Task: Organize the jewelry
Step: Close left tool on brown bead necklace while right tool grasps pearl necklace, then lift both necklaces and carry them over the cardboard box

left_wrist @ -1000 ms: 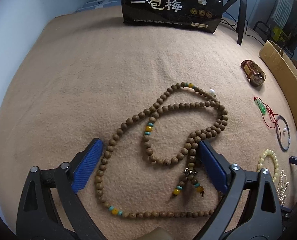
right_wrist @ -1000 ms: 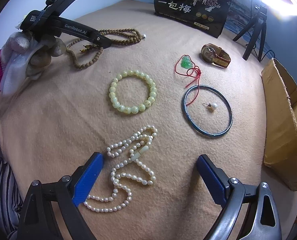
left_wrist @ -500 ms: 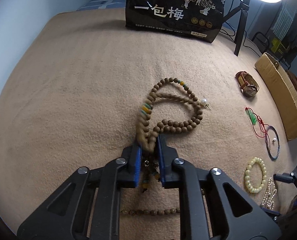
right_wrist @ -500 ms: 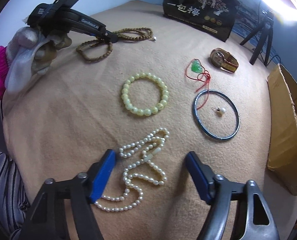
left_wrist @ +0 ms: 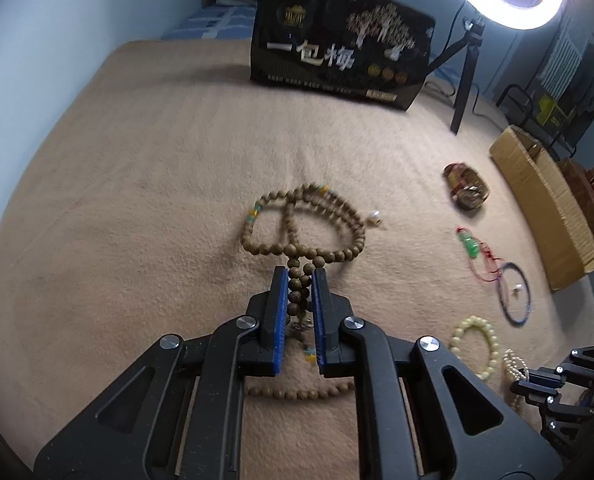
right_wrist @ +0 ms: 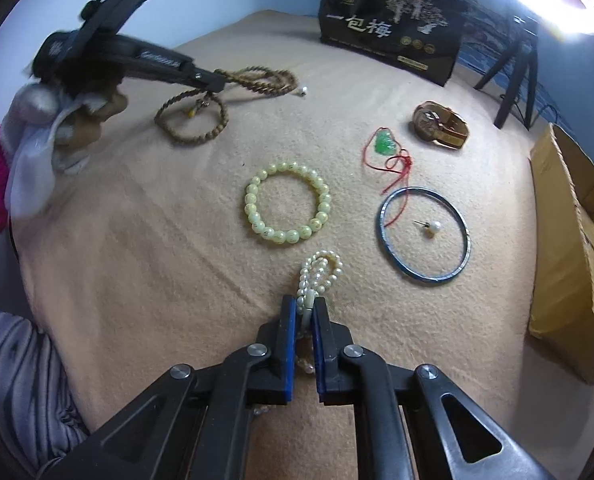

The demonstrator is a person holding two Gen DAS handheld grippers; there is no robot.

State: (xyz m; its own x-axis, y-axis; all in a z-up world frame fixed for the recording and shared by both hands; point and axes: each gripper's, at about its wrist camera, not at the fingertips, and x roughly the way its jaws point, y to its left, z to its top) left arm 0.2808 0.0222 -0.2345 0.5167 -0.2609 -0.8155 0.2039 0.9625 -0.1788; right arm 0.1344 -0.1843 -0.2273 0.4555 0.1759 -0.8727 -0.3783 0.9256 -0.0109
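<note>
Lifting either strand from here carries the main risk, in my judgement: only a bunched section of each sits between the pads, so the free loops could drag across the tan blanket (left_wrist: 145, 184) and catch neighbouring pieces.

The left gripper (left_wrist: 300, 296) is clenched on the wooden bead necklace (left_wrist: 303, 226). A doubled run of brown beads is pinched between its blue pads, the larger loops lie on the blanket just ahead of the fingertips, and one run trails back beneath the gripper. A loose pearl stud (left_wrist: 374, 217) lies just beside the far loop and could be swept along.

The right gripper (right_wrist: 306, 320) is clamped on the pearl necklace (right_wrist: 320, 271). The gathered pearls protrude just past the fingertips and more pearls show behind the pads. The pale green bead bracelet (right_wrist: 288, 208) lies near, directly ahead; the thin bangle (right_wrist: 425, 234), with a second pearl stud inside it and the red cord of the green pendant (right_wrist: 385, 144) crossing its rim, lies to the right. A swinging pearl loop could hook either piece. Smooth round pearls may also slip from a narrow pinch.
</note>
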